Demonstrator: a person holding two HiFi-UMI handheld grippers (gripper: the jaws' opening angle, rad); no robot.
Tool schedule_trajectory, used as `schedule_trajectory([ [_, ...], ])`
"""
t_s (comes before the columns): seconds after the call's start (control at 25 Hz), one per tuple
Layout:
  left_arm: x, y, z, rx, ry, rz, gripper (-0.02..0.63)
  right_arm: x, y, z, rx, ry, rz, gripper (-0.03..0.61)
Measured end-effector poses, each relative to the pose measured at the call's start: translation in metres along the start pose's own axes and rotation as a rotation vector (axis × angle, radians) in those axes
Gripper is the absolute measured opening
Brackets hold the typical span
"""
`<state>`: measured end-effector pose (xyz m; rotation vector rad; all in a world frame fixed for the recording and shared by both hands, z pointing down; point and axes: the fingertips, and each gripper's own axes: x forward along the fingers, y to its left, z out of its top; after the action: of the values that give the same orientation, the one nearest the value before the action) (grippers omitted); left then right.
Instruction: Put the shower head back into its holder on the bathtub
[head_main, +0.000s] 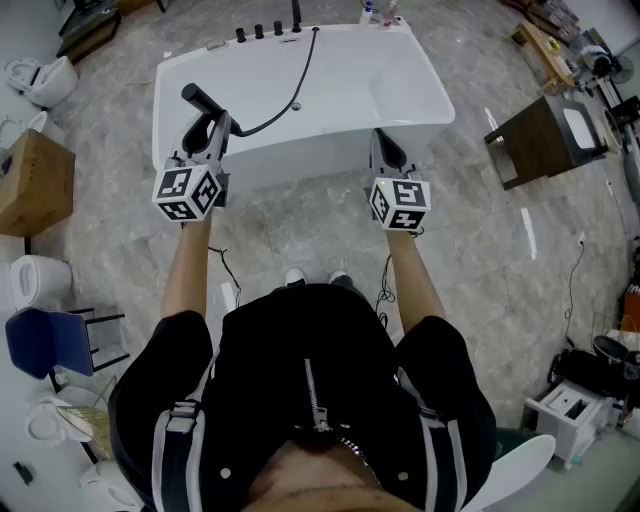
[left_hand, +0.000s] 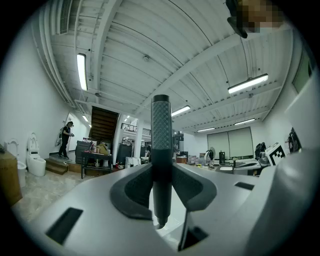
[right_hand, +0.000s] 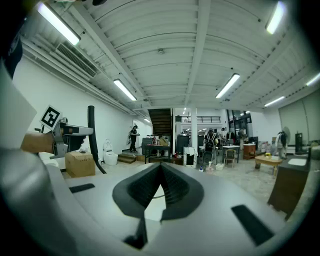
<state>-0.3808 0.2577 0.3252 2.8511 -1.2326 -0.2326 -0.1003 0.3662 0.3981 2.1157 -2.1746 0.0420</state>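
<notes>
The shower head is a black handle with a black hose that runs across the white bathtub to the fittings on its far rim. My left gripper is shut on the handle and holds it over the tub's near left rim. In the left gripper view the textured handle stands upright between the pads of the left gripper. My right gripper hovers over the near right rim. Its jaws meet at the tips, so the right gripper is shut with nothing in it. The right gripper view also shows the handle at the left.
A dark wooden stand sits right of the tub. A cardboard box, toilets and a blue chair line the left side. Bottles stand on the tub's far rim. People stand far off in the hall.
</notes>
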Motion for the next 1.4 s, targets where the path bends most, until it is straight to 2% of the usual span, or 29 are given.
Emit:
schedule_trajectory([
  [0.28, 0.0, 0.0, 0.0, 0.003, 0.002, -0.012, 0.132, -0.003, 0.004, -0.001, 0.034, -0.017, 0.001, 0.008],
  [0.64, -0.003, 0.003, 0.0, -0.006, 0.005, -0.019, 0.132, -0.006, 0.012, -0.012, 0.039, 0.016, 0.012, 0.011],
  [0.76, -0.003, 0.002, -0.001, -0.008, 0.005, -0.026, 0.132, -0.005, 0.019, -0.021, 0.036, 0.047, 0.045, 0.077],
  [0.88, -0.002, 0.0, -0.001, -0.01, 0.004, -0.03, 0.132, -0.003, 0.029, -0.036, 0.044, 0.111, 0.102, 0.231],
  [1.04, -0.001, -0.003, 0.003, -0.007, 0.001, -0.034, 0.132, -0.005, 0.036, -0.05, 0.01, 0.159, 0.128, 0.363],
  [1.2, -0.002, 0.001, 0.006, -0.008, -0.003, -0.034, 0.132, -0.008, 0.036, -0.059, -0.027, 0.17, 0.113, 0.394],
  [1.4, -0.001, 0.004, 0.009, -0.013, -0.006, -0.037, 0.132, -0.007, 0.036, -0.06, -0.051, 0.163, 0.096, 0.399],
])
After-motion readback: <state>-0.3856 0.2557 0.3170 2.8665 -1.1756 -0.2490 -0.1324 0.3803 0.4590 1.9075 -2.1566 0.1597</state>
